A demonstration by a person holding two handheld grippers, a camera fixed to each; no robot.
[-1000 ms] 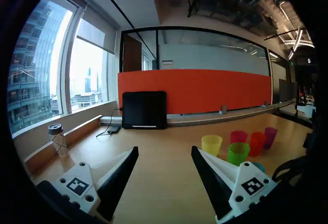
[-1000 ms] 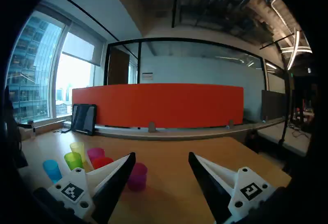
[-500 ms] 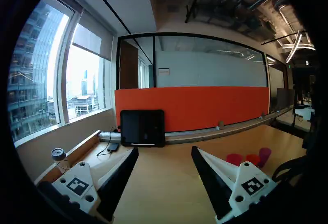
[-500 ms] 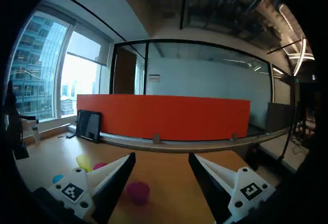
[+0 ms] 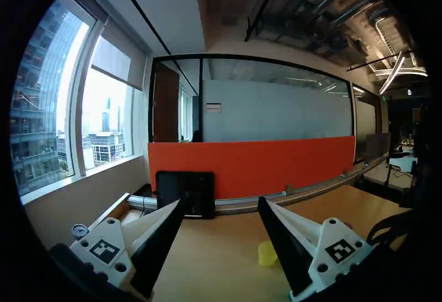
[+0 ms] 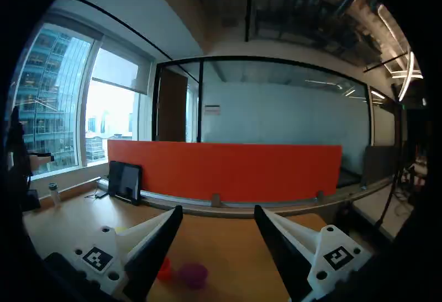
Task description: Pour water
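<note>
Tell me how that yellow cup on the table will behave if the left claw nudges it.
The yellow cup looks like small, thin plastic, so it is probably light and would slide or tip on the smooth table. Its round wall suggests it would roll if toppled. Whether it holds water cannot be told.

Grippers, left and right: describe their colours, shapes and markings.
Both the left gripper and the right gripper have two tapering, wedge-shaped fingers, white plastic outside with black inner faces. Each finger base carries a square black-and-white marker ringed by small holes. A black cable loops low in the left gripper view.
</note>
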